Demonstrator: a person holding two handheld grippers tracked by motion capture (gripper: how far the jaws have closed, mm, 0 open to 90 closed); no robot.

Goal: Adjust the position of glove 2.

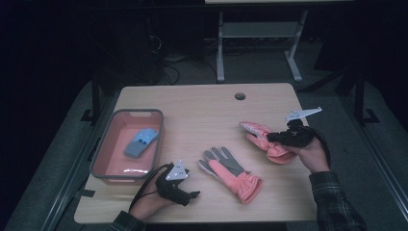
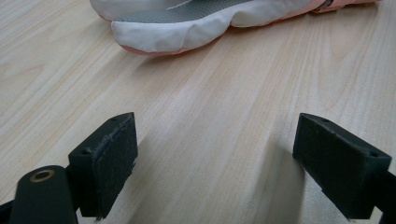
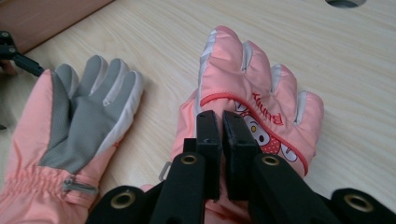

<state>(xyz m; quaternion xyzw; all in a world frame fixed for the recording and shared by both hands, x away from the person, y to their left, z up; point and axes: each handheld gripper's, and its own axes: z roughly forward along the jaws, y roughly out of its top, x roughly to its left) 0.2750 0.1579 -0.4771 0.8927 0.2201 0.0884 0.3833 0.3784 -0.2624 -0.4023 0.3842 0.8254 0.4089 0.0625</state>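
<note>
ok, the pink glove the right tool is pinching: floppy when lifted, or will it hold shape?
Probably floppy: the pink glove is padded fabric, and the right tool pinches only a fold, so fingers and cuff should droop. Likely light for its bulk. The smooth shell might slip; the elastic cuff looks grippier.

Right hand-held gripper [image 3: 222, 122] pinching pink printed glove [image 3: 261, 93]; grey-palmed glove [image 3: 79, 126] beside it on wooden table [image 3: 163, 37].

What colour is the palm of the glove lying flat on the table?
The palm is grey, on a pink glove with white finger edges. The right gripper view shows it best.
</note>
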